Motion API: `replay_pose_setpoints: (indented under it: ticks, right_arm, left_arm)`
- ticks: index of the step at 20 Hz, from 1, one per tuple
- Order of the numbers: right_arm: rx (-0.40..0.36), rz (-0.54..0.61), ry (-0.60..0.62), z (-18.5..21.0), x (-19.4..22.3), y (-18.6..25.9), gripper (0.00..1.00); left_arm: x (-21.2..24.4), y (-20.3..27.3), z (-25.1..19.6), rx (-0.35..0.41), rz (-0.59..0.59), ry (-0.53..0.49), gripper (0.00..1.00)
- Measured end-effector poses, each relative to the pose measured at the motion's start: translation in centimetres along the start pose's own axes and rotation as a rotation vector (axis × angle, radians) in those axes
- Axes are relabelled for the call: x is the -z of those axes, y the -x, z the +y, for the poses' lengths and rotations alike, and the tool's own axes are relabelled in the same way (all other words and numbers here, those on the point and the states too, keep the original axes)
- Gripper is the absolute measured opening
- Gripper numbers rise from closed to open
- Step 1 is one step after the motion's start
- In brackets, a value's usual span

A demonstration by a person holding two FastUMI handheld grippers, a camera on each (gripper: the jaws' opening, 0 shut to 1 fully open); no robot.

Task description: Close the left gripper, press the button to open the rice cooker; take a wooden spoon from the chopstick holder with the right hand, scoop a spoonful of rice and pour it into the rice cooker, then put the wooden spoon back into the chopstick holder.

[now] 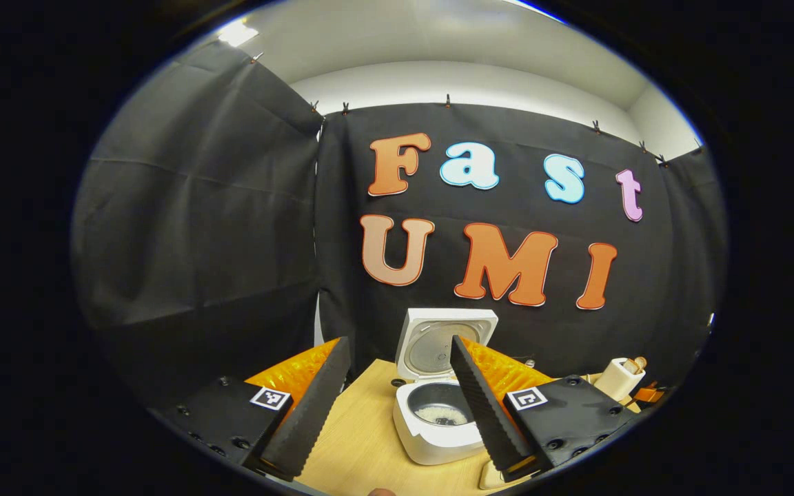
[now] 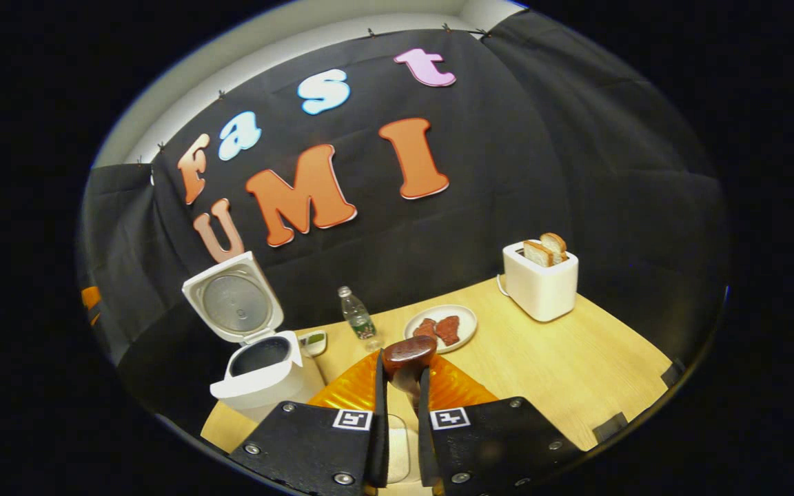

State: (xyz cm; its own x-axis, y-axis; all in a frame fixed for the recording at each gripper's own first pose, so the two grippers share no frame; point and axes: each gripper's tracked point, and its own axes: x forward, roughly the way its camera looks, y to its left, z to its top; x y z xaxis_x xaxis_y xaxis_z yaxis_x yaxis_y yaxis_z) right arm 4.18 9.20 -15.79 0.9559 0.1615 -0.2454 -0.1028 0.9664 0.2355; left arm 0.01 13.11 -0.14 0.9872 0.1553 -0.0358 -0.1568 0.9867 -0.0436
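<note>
My right gripper (image 2: 402,386) is clamped on the wooden spoon (image 2: 407,355), bowl pointing forward. The open rice cooker (image 2: 262,372) sits ahead-left of it, nearer this hand; left gripper (image 1: 397,406) spread wide, empty.

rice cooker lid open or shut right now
Open: the rice cooker lid stands tipped back, and the inner pot shows some rice at its bottom.

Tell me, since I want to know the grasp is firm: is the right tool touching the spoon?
Touching. In the right gripper view, the right tool has both fingers pressed against the spoon handle, with the bowl sticking out above the tips.
</note>
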Motion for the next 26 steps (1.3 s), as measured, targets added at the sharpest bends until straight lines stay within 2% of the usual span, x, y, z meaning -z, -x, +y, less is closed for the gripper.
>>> replay_pose_setpoints:
  ticks: [4,7,9,13,17,19,23,26]
  right_arm:
    - [-0.074,0.001,0.076,4.6,1.4,0.9,0.17]
    - [-0.093,0.053,0.14,6.5,4.9,0.5,0.17]
    - [-0.087,0.08,0.19,7.0,7.1,0.0,0.17]
    - [-0.019,0.142,0.282,6.1,11.3,-1.2,0.17]
    - [-0.007,0.19,0.282,6.6,14.0,-1.3,0.17]
    - [0.038,0.189,0.303,5.9,14.2,-1.2,0.17]
    - [0.093,0.23,0.191,5.9,15.9,-0.4,0.17]
    - [0.081,0.295,0.097,6.8,18.1,0.6,0.17]
  left_arm:
    - [0.0,0.0,1.2,0.008,0.0,-0.001,0.97]
    - [0.2,0.1,2.2,0.009,0.006,-0.005,0.98]
    - [0.4,0.2,2.9,0.005,0.017,-0.013,0.97]
    - [0.5,0.5,3.9,-0.005,0.033,-0.058,0.97]
    - [0.8,0.5,4.1,-0.004,0.048,-0.081,0.98]
    - [1.0,0.3,4.4,-0.006,0.054,-0.075,0.97]
    - [1.8,-0.1,4.5,0.0,0.067,-0.057,1.0]
    - [2.5,-0.5,4.9,-0.005,0.081,-0.062,0.99]
